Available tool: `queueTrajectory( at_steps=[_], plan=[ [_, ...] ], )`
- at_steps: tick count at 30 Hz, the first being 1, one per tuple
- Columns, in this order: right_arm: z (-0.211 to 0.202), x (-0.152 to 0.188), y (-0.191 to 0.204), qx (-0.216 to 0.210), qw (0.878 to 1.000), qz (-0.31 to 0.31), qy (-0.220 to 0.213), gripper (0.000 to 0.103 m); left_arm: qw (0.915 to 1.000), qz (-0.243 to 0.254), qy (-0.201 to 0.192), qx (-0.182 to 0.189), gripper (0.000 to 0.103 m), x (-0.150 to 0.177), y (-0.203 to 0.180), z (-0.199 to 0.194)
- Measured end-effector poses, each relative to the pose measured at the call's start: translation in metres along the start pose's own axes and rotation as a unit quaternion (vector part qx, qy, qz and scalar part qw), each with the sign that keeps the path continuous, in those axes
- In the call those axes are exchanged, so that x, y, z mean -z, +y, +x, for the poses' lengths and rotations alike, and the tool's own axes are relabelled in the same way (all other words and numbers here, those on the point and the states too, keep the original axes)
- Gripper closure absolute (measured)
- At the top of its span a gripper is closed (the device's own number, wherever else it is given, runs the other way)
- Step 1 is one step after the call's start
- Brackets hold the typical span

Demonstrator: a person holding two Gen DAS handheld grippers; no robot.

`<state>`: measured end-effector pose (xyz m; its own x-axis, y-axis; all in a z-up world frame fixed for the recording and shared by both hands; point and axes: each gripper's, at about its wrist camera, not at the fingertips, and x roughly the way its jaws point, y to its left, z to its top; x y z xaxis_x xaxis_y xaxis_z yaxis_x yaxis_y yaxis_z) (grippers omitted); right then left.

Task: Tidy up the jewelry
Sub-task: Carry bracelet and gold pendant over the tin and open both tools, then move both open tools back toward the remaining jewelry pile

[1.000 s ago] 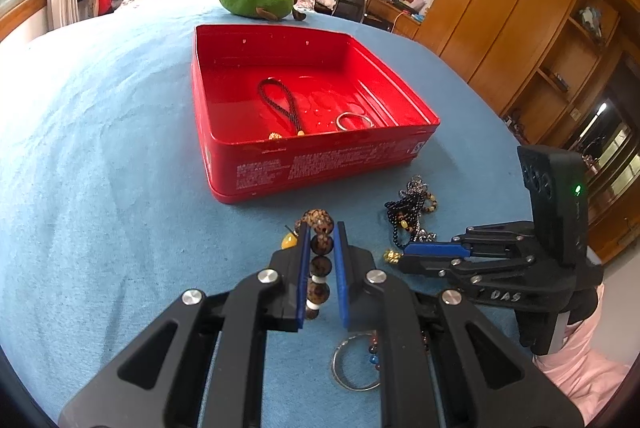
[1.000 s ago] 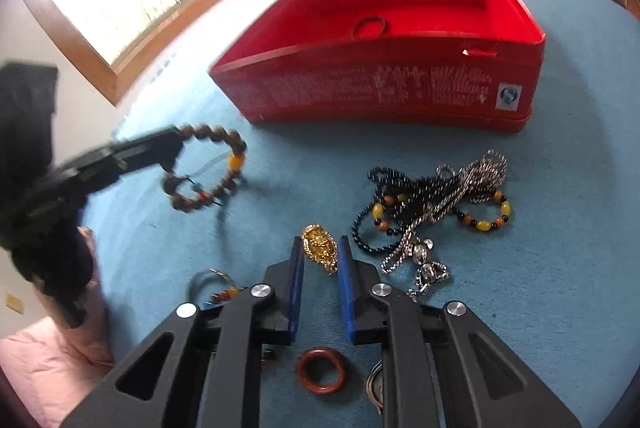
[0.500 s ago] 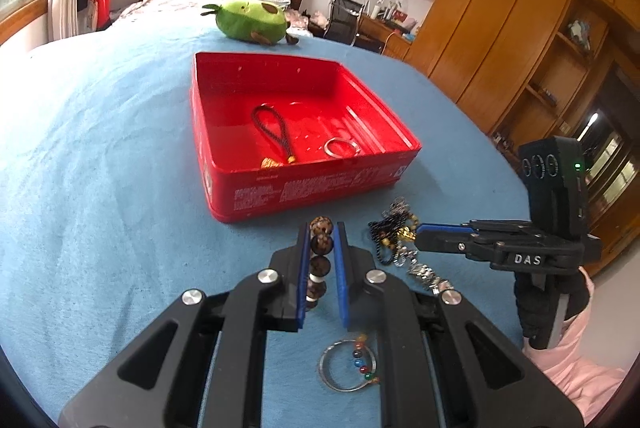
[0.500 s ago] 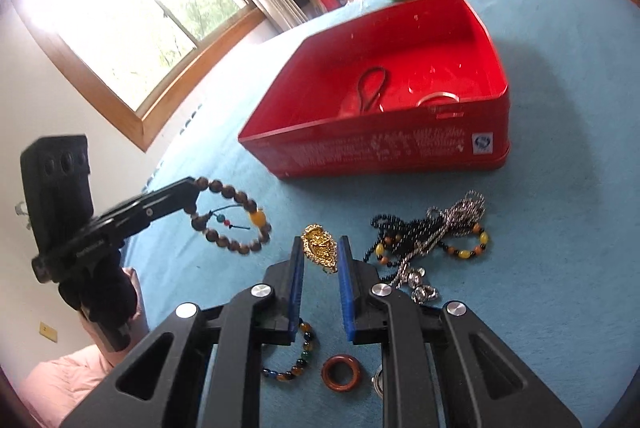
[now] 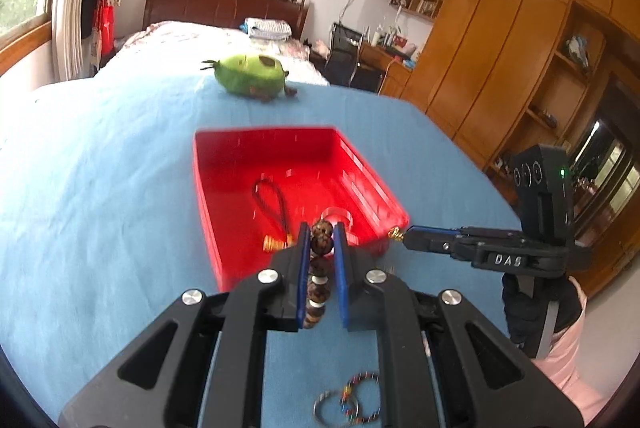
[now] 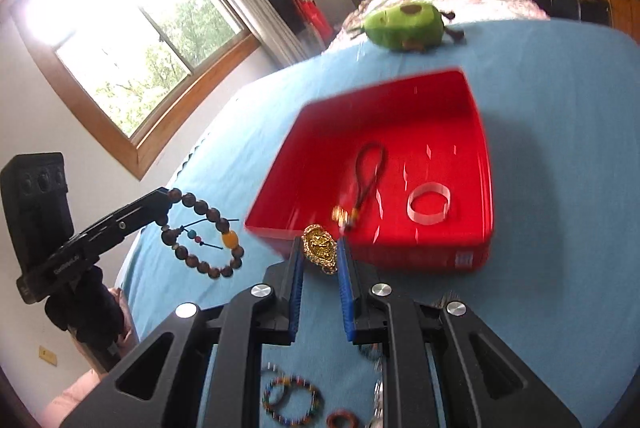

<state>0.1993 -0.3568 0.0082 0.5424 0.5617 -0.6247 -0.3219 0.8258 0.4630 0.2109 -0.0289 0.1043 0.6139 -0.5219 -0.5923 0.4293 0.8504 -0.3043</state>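
- Left hand-held gripper (image 5: pixel 321 242) pinches a dark wooden bead bracelet (image 6: pixel 202 233), hanging above the blue-covered table (image 5: pixel 100 188).
- Right hand-held gripper (image 6: pixel 320 254) clamps a gold pendant (image 6: pixel 319 246), at the open red metal tin's (image 6: pixel 472 252) six o'clock.

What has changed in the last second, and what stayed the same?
Both grippers rose off the blue cloth toward the red box. The left gripper carries the wooden bead bracelet, and the right gripper the gold pendant. Both grips stayed shut. The cord loop and clear ring stayed in the box.
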Motion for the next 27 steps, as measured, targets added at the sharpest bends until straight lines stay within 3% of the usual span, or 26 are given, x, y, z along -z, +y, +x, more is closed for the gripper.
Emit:
queueTrajectory(
  at_steps=[6,11,14,17,20,23,27],
  plan=[
    [0.031,-0.029,-0.01,0.019,1.0,0.01,-0.005,0.087,0.9995,-0.025,-0.01,-0.017,0.093,-0.026,0.013,0.041],
    [0.061,-0.035,-0.026,0.038,0.999,0.022,0.014,0.087,0.9976,-0.047,0.031,-0.039,0.093,-0.024,0.032,0.089],
    [0.066,-0.035,-0.029,0.061,0.998,0.015,0.009,0.081,0.9954,-0.056,0.059,-0.052,0.092,-0.019,0.043,0.106],
    [0.057,-0.033,-0.029,0.065,0.998,0.011,-0.004,0.08,0.9949,-0.056,0.053,-0.064,0.091,-0.017,0.045,0.103],
    [0.046,-0.032,-0.025,0.065,0.998,0.01,-0.019,0.079,0.9958,-0.048,0.041,-0.066,0.074,-0.018,0.039,0.091],
    [0.037,-0.031,-0.02,0.083,0.996,0.0,-0.036,0.063,0.996,-0.026,0.024,-0.083,0.072,-0.017,0.026,0.08],
    [0.031,-0.027,-0.017,0.095,0.995,0.007,-0.043,0.055,0.9958,-0.017,0.01,-0.09,0.064,-0.014,0.012,0.065]
  ],
)
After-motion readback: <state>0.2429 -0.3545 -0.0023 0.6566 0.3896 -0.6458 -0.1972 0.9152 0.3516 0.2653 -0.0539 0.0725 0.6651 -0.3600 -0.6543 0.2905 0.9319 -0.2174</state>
